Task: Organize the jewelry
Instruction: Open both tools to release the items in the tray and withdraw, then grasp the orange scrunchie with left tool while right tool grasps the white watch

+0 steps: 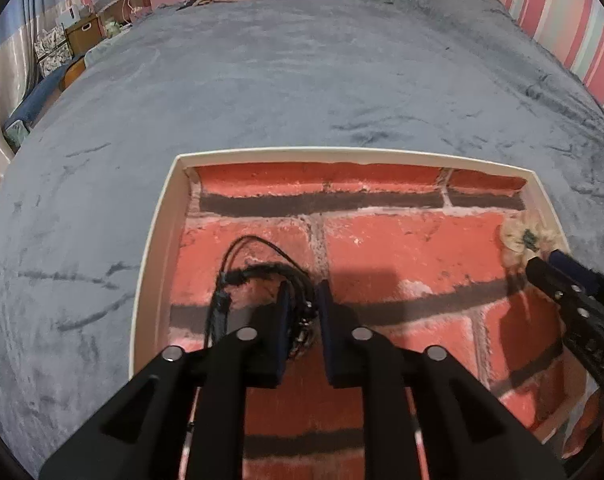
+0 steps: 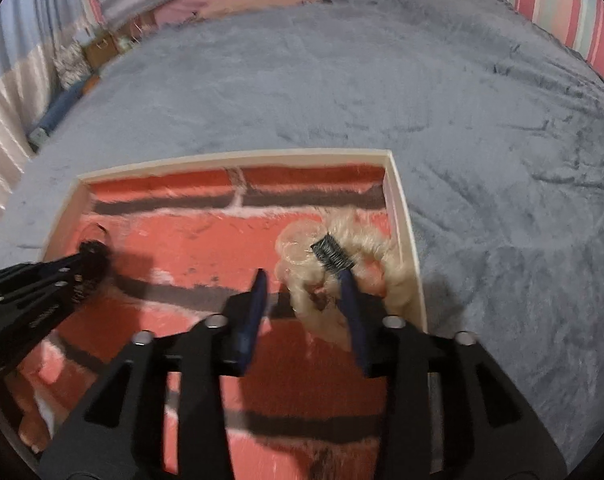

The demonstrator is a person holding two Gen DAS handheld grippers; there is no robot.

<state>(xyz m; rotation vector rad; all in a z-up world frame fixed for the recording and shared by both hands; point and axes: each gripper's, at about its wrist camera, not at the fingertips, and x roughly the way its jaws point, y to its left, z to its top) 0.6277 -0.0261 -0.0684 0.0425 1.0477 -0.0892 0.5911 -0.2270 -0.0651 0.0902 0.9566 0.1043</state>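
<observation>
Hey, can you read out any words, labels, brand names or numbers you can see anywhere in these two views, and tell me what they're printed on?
No text can be read in either view.
Right claw: faint embossed marks on its black arm, too blurred to read.
Left claw: similar faint marks on its arm, also unreadable.
Tray, black jewelry, blonde scrunchie and grey blanket: no lettering visible.

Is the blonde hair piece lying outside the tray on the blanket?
No, the blonde hair piece lies inside the tray, against its right wall, with the right gripper at it.
</observation>
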